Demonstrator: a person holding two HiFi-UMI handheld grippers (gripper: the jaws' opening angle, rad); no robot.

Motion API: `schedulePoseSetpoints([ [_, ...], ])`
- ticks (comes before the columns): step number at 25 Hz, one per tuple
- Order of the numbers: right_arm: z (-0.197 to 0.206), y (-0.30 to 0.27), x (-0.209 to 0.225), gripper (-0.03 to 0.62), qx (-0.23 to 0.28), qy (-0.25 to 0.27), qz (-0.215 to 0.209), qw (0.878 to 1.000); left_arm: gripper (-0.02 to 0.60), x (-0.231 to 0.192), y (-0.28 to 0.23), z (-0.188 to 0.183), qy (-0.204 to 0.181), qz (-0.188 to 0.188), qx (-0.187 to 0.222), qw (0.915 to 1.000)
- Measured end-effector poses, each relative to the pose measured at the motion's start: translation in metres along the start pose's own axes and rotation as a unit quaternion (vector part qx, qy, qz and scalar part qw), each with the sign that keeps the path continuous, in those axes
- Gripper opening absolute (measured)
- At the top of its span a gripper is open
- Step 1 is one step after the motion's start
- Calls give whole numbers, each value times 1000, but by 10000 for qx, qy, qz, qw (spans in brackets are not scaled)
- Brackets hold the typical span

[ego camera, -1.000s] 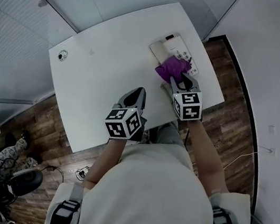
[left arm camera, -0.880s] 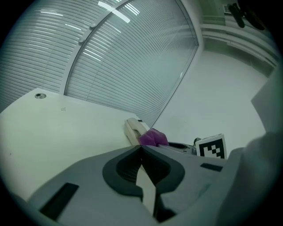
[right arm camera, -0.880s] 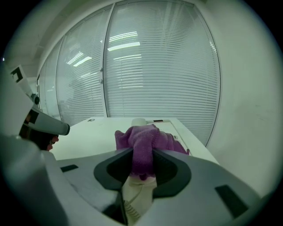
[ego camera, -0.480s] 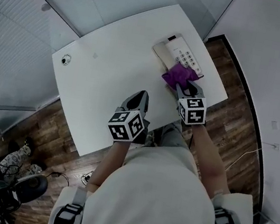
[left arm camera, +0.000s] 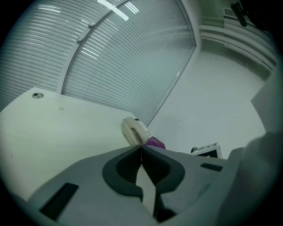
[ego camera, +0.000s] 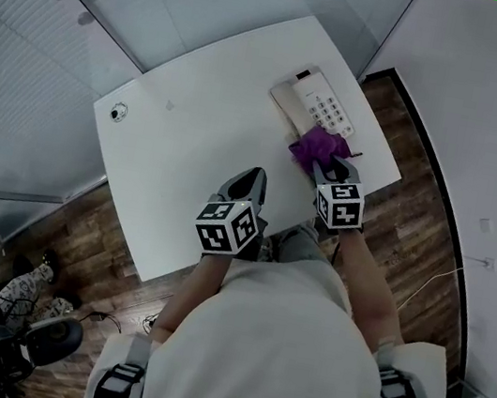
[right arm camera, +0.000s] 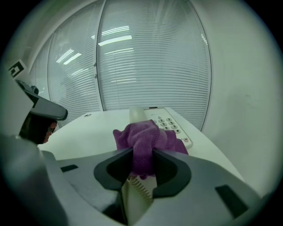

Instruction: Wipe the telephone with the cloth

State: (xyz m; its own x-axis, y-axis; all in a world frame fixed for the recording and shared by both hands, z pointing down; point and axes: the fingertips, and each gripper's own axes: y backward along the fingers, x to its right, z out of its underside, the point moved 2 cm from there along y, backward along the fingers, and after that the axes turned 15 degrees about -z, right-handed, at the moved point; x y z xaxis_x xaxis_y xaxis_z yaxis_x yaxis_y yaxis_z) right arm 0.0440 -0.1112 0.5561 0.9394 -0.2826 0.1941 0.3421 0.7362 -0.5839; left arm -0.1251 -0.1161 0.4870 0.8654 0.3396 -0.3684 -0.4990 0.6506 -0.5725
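The telephone [ego camera: 315, 103] lay flat on the white desk [ego camera: 184, 134], its handset on its left side and its keypad on the right, facing up. The purple cloth [right arm camera: 143, 134] sat bunched on the telephone's near end, covering that end and leaving the keys and handset beyond it bare. The right gripper [right arm camera: 142, 151] had its jaws closed on the cloth, a fold of which was pinched between the pads and hung down a little below them, while the rest bulged out ahead toward the keypad. That gripper stood just on the near side of the telephone, angled down at it, held in the person's right hand. The left gripper [left arm camera: 141, 148] was well apart from the telephone, to its left and nearer the person, over bare desk, with its jaws pressed together tip to tip and nothing between them; whether it touched the desk could not be told. Its jaws pointed roughly toward the telephone. A small round fitting [ego camera: 119, 111] sat in the desk far to the telephone's left. Slatted blinds [right arm camera: 150, 66] rose behind the telephone, and wood floor [ego camera: 417, 185] showed to the telephone's right, past the desk edge.
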Motion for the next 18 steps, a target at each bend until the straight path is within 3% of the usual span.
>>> schedulePoseSetpoints([
  [7, -13, 7, 2, 132, 47, 81, -285, 9996, 21, 11, -14, -11, 94, -101, 156, 9998],
  [18, -77, 34, 42, 132, 705, 240, -823, 9938, 21, 42, -57, -20, 267, -494, 249, 9981],
])
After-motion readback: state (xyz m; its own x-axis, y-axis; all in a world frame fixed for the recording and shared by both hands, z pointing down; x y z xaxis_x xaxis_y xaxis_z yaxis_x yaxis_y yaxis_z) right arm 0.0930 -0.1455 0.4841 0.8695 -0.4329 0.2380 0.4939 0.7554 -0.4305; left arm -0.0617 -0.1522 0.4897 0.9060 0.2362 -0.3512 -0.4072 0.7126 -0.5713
